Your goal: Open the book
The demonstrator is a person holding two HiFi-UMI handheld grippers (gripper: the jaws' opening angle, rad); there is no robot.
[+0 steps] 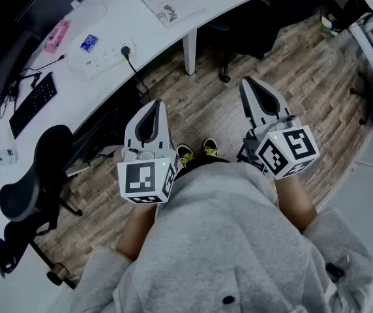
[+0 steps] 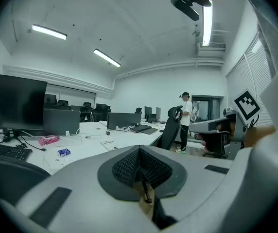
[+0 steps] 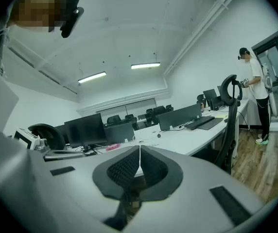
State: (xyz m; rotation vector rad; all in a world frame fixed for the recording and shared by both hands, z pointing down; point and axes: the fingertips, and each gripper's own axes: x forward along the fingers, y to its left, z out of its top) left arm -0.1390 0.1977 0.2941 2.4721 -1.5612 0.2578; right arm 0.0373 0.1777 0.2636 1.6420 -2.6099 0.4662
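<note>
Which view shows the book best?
Head view: the book lies flat on the white desk, cover facing up, seen whole from above. Left gripper view catches it small and nearly edge-on. Right gripper view doesn't show it clearly.

The head view looks steeply down from above the person's grey sweatshirt [image 1: 232,253]. It sits close over the left gripper [image 1: 152,104] and the right gripper [image 1: 248,83], with the wood-plank floor [image 1: 284,64] below them and the long white curved desk [image 1: 128,21] farther off at the top. Each gripper view rides low, right behind its own grey jaws, and faces about level across the office and up to the ceiling. All three views share that desk and the small pink box [image 1: 57,36] on it. Both gripper views also take in the distant standing person in a white shirt [image 2: 185,123].
</note>
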